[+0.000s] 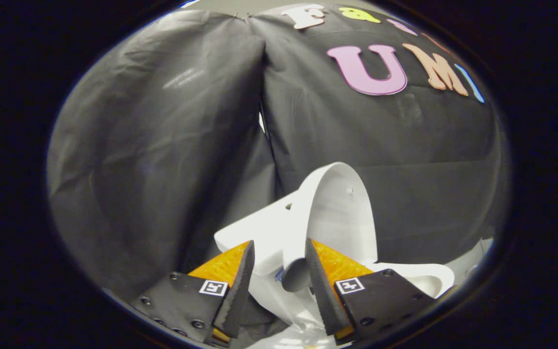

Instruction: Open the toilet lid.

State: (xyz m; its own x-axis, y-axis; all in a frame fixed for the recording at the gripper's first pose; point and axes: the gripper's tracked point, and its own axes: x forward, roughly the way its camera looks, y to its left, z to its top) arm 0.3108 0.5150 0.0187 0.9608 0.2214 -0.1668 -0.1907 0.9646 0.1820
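White toilet lid [339, 213] already tipped upright just beyond the spread jaws, gripper [276, 281] pinching nothing. Pretty much done.

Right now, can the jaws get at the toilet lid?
Probably yes. The gripper is open, and the raised toilet lid stands just ahead, its lower edge between the jaws. Nothing lies between them and it.

My gripper [276, 252] points forward and slightly upward, its two fingers [240, 286] spread apart with a clear gap between them. The inner pads face each other across that gap and press on nothing. Each finger tapers to a narrow tip, and a small square marker sits on the flat plate at the base of each.
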